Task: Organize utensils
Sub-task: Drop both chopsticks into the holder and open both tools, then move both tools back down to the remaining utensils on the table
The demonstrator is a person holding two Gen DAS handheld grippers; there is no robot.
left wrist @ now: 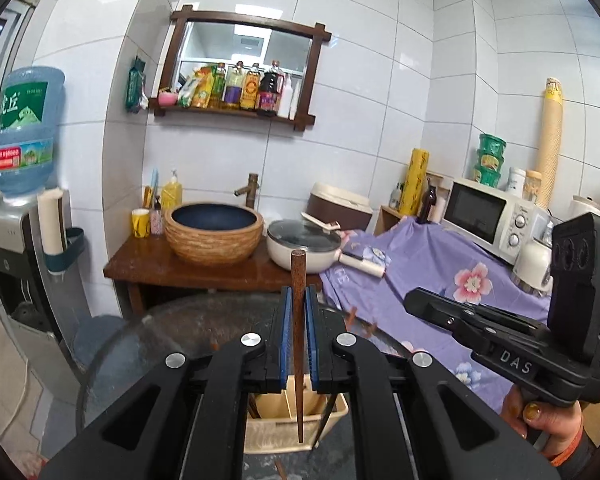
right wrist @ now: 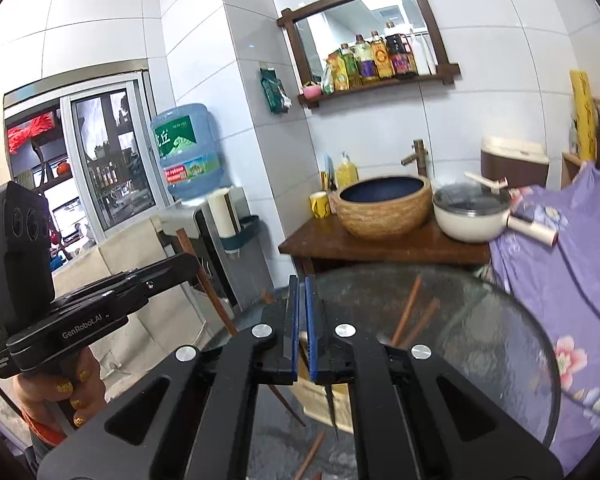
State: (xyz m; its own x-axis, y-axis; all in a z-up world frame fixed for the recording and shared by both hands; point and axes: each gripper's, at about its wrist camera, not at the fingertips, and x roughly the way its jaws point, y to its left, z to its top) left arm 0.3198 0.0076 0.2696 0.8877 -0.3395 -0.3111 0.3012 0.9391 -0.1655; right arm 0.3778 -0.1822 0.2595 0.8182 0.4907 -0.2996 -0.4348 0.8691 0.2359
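- The left tongs [left wrist: 296, 300] are clamping a brown wooden chopstick [left wrist: 298, 344] upright between their blue pads, its thick end sticking up above them and its tip pointing down over the beige utensil box [left wrist: 276, 432].
- The right tongs [right wrist: 302, 304] are pinching narrow on a dark chopstick [right wrist: 333, 412], which is hanging below the pads toward the same box.
- The box is sitting on the round glass bench [right wrist: 480, 320].
- More loose chopsticks [right wrist: 410, 312] are lying on the glass beyond the right tongs.
- A hand [left wrist: 548, 420] is gripping the right tool's handle.
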